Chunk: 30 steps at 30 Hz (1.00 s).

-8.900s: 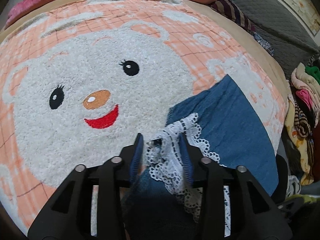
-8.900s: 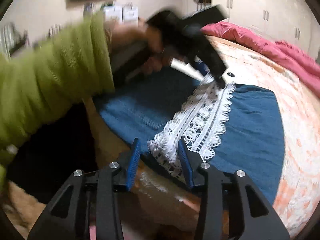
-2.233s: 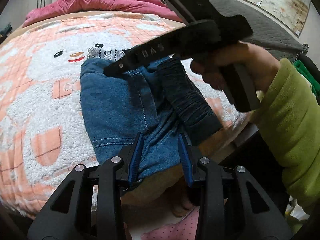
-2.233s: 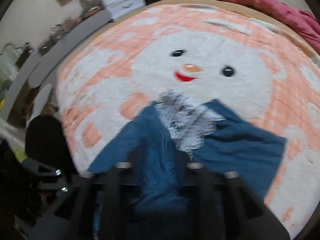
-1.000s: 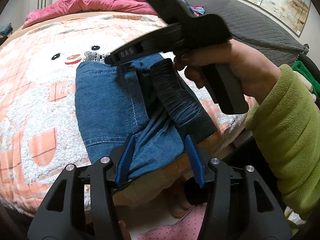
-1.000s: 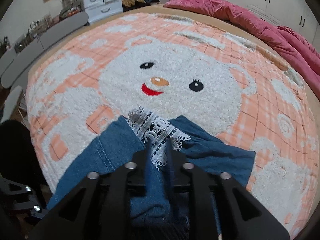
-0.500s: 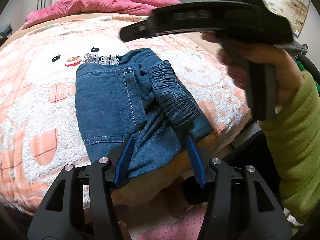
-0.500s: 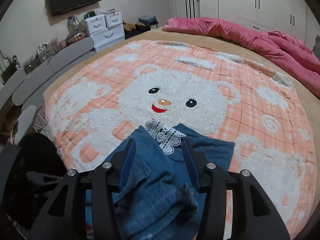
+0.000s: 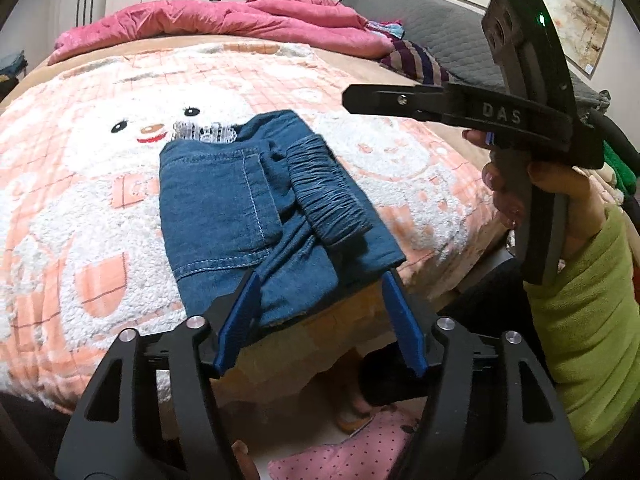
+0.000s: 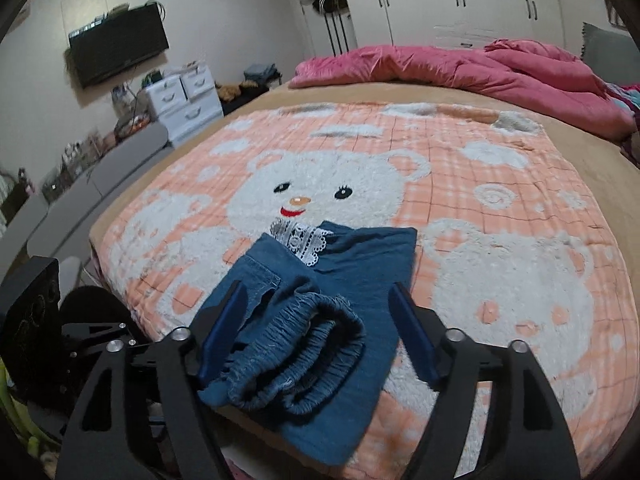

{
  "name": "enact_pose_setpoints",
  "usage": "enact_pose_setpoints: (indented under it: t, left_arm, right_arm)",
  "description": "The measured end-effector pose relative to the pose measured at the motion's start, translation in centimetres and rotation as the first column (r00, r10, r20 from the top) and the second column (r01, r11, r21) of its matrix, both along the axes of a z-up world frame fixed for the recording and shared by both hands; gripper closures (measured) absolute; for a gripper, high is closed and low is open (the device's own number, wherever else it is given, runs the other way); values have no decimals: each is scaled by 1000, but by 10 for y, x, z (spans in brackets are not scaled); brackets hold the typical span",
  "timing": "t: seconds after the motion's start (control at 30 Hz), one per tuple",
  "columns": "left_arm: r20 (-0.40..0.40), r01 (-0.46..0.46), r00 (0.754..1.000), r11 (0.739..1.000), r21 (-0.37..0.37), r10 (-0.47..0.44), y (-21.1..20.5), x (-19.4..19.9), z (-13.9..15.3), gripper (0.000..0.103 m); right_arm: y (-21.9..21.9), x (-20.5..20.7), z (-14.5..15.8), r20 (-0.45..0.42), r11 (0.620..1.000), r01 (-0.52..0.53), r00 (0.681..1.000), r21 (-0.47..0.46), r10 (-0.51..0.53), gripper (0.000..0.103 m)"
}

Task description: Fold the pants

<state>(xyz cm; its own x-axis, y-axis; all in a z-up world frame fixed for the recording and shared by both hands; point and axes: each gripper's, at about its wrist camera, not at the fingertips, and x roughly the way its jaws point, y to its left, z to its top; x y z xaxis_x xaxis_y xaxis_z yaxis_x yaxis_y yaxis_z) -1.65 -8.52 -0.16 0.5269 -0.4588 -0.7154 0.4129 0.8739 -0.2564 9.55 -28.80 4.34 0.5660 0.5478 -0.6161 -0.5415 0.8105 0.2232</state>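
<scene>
One pair of folded denim pants (image 9: 256, 208) sits at the near edge of the bed, on the one bear blanket (image 10: 500, 208), with one pink duvet (image 10: 460, 68) at the far end. Two claws: left claw (image 9: 320, 320) and right claw (image 10: 318, 332) have both just been opening, and both now stand spread, pressing on nothing.

Bear blanket (image 10: 500, 200) covers bed. Pink quilt (image 10: 460, 68) bunched beyond blanket. TV (image 10: 118, 50) on wall left of blanket, white drawers (image 10: 184, 98) below it. Wardrobe (image 10: 460, 0) behind quilt.
</scene>
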Motion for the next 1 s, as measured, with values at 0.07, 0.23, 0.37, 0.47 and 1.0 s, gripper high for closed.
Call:
enact_pose_setpoints:
  t: [0.07,0.23,0.37,0.47,1.0]
  left_arm:
    - [15,-5,1000,1000,1,5,2,-3,5,37]
    - [40,-102,994,995,-2,102,21,2,18,21]
    - [41,-188,981,982,-12,188,42,16,22,18]
    - [32,-237,971,971,-9,237,54,25,22,17]
    - [20,-261,965,962,79,260,45,63,13,14]
  right_arm:
    - [-4,-4,2,6,1000,7,1000,13,-8,22]
    - [-11,-9,-2,-5,999,41,999,8,-41,17]
    - [-12,-10,-4,-2,998,60,998,-15,-60,14]
    - [-14,-12,-5,2,998,64,998,-12,-64,12]
    - [-21,3,-26,-55,993,111,992,-46,-113,10]
